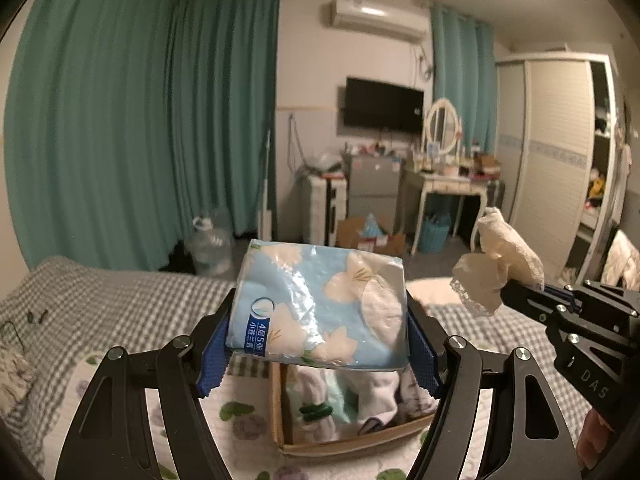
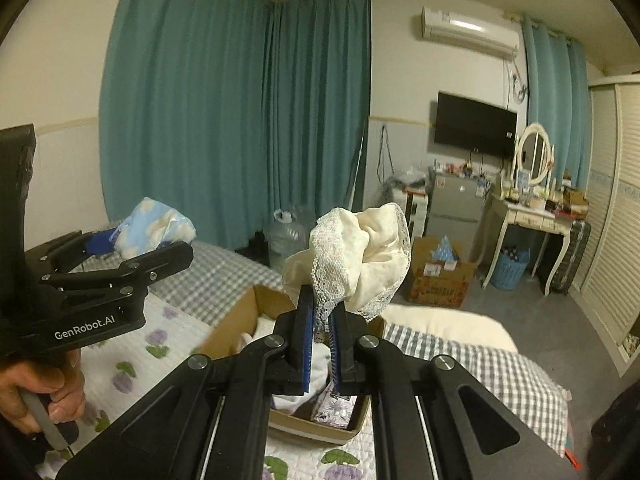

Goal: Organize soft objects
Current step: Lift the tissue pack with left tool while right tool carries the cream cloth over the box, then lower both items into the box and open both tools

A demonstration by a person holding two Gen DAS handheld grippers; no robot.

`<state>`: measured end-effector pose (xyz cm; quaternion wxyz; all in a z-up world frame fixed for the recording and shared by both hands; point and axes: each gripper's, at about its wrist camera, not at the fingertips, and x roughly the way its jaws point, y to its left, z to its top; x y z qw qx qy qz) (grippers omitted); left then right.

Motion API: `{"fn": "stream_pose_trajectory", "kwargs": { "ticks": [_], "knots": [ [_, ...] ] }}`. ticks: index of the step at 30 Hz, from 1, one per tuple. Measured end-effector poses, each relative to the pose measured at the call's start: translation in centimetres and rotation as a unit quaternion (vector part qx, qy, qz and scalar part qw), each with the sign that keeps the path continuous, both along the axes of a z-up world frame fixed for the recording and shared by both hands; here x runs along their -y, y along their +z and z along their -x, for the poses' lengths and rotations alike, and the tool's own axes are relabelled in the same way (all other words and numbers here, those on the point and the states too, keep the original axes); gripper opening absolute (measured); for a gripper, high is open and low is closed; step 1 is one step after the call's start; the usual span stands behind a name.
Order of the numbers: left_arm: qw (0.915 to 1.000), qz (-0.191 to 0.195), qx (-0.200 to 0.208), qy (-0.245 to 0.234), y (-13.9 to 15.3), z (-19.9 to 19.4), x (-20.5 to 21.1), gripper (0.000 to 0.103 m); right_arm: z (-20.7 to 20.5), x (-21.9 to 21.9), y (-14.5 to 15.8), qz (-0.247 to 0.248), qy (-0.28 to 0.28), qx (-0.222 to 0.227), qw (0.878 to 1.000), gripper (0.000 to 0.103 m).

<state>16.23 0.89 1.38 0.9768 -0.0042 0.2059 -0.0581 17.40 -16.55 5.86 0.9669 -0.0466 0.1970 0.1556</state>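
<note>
My left gripper point(image 1: 320, 340) is shut on a blue flowered tissue pack point(image 1: 320, 304) and holds it in the air above an open cardboard box point(image 1: 352, 442) of soft clothes on the bed. The pack also shows in the right wrist view point(image 2: 156, 226). My right gripper point(image 2: 322, 320) is shut on a cream lace-trimmed cloth point(image 2: 352, 260), held up above the same box point(image 2: 236, 320). In the left wrist view the cloth point(image 1: 500, 264) hangs to the right of the pack, apart from it.
The bed has a grey checked sheet point(image 1: 120, 300) and a flowered quilt point(image 2: 132, 356). A cream pillow point(image 2: 444, 328) lies beyond the box. On the floor stand a water jug point(image 1: 210, 246), another cardboard box point(image 2: 440, 276), a dressing table point(image 2: 532, 216) and a wardrobe point(image 1: 556, 152).
</note>
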Motion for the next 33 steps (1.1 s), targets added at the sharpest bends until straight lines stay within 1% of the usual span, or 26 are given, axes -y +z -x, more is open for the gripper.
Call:
{"fn": "stream_pose_trajectory", "kwargs": {
  "ticks": [6, 10, 13, 16, 19, 21, 23, 26, 27, 30, 33],
  "knots": [
    [0.9987, -0.008, -0.051, -0.003, -3.8, -4.0, 0.6, 0.073, -5.1, -1.0, -4.3, 0.032, 0.016, -0.040, 0.999, 0.007],
    [0.9944, -0.017, -0.104, -0.009, -7.0, -6.9, 1.3, 0.073, -7.9, -2.0, -7.6, 0.049, 0.031, -0.068, 0.996, 0.007],
    [0.9915, -0.026, -0.127, -0.013, -8.6, -8.1, 2.1, 0.073, -9.6, -2.2, -10.2, 0.056, 0.035, -0.093, 0.993, 0.007],
    [0.9879, -0.025, -0.152, -0.019, -9.9, -9.0, 2.6, 0.073, -11.2, -1.9, -12.8, 0.063, 0.036, -0.123, 0.990, 0.007],
    [0.9844, -0.030, -0.172, -0.017, -11.2, -9.4, 3.0, 0.073, -12.8, -1.5, -15.1, 0.073, 0.023, -0.152, 0.985, 0.007],
    [0.9834, -0.038, -0.176, -0.021, -11.6, -9.6, 3.4, 0.073, -13.7, -1.1, -16.3, 0.074, 0.012, -0.174, 0.982, 0.007],
    [0.9822, -0.040, -0.182, -0.024, -11.5, -9.8, 3.7, 0.073, -14.4, -0.8, -16.9, 0.073, 0.016, -0.192, 0.979, 0.007],
    [0.9784, -0.058, -0.197, -0.018, -11.7, -10.4, 4.1, 0.073, -14.6, -1.2, -17.5, 0.085, 0.010, -0.211, 0.974, 0.007],
    [0.9770, -0.064, -0.202, -0.016, -11.8, -10.4, 4.2, 0.074, -15.0, -1.2, -17.7, 0.087, 0.010, -0.225, 0.971, 0.007],
    [0.9756, -0.074, -0.206, -0.014, -12.1, -10.5, 4.4, 0.076, -15.7, -1.4, -17.6, 0.086, 0.011, -0.247, 0.965, 0.007],
    [0.9746, -0.078, -0.210, -0.009, -12.0, -10.8, 4.5, 0.075, -15.8, -1.6, -17.5, 0.090, 0.009, -0.257, 0.962, 0.007]
  ]
}}
